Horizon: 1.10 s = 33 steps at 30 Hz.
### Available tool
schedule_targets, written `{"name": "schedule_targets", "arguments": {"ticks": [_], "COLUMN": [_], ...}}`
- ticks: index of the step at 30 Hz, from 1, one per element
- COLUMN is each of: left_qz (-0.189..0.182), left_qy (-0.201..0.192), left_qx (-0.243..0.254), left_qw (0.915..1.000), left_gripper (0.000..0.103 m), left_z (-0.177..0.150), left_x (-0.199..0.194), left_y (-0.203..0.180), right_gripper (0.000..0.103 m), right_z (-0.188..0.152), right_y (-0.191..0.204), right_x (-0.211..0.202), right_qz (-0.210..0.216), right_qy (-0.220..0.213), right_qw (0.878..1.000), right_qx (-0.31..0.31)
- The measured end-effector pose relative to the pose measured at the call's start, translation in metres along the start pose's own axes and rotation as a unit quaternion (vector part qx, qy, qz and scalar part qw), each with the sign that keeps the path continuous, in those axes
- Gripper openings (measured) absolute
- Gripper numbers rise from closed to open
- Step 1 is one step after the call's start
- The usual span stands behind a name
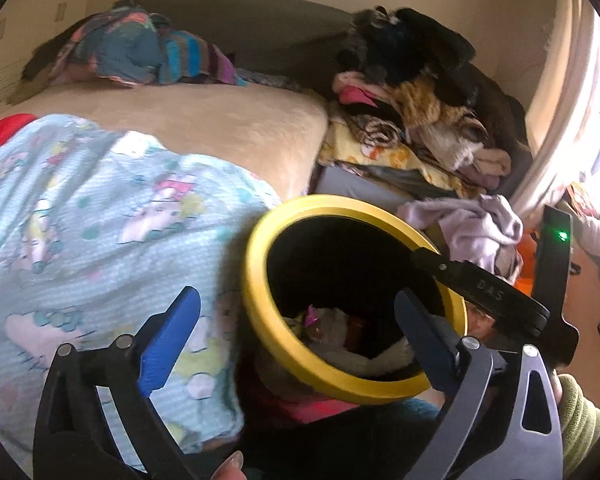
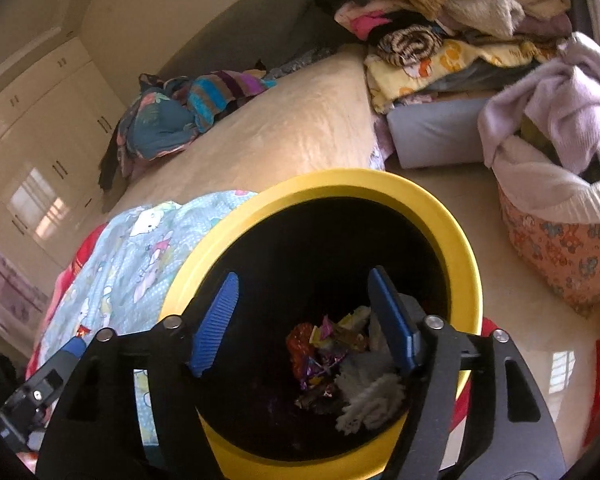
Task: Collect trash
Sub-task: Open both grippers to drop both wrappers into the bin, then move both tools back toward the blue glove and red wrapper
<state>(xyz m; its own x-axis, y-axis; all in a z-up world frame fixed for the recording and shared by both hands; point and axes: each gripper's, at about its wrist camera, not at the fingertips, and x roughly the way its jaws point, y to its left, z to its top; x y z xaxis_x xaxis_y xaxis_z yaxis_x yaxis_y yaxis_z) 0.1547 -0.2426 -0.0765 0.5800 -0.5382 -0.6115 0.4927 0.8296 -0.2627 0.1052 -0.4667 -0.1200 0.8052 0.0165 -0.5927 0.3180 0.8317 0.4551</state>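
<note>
A black trash bin with a yellow rim (image 1: 256, 280) (image 2: 340, 188) stands against the bed. At its bottom lie crumpled candy wrappers (image 2: 320, 352) (image 1: 314, 318) and white tissue (image 2: 372, 396). My right gripper (image 2: 304, 274) hangs over the bin's mouth, its blue fingers (image 2: 216, 324) spread apart and nothing between them. My left gripper (image 1: 296, 294) is open wide at the bin's near left rim; one finger (image 1: 172, 336) is over the blanket, the other over the bin. It holds nothing. The right gripper's black body (image 1: 488, 292) reaches over the bin's right rim.
A light blue cartoon blanket (image 1: 100, 220) (image 2: 132, 264) drapes the beige bed (image 1: 220, 120) left of the bin. Piled clothes (image 1: 420, 92) sit behind. A floral fabric basket (image 2: 560, 260) with lilac laundry stands to the right on the shiny floor (image 2: 520, 360). Cream wardrobes (image 2: 40, 140) line the far left.
</note>
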Motion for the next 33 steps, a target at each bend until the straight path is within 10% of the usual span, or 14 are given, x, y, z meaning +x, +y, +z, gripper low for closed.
{"name": "schedule_targets", "arguments": {"ticks": [33], "left_qz": [0.175], "left_qy": [-0.106], "left_qx": [-0.133], "left_qw": [0.9697], "left_gripper": [0.096], "left_z": [-0.006], "left_x": [-0.112], "left_y": [0.166], "right_gripper": [0.078], "right_z": [-0.061], "right_y": [0.180], "right_x": [-0.014], "right_qz": [0.139], "right_qy": [0.033], "right_qw": [0.965], "right_qx": [-0.220]}}
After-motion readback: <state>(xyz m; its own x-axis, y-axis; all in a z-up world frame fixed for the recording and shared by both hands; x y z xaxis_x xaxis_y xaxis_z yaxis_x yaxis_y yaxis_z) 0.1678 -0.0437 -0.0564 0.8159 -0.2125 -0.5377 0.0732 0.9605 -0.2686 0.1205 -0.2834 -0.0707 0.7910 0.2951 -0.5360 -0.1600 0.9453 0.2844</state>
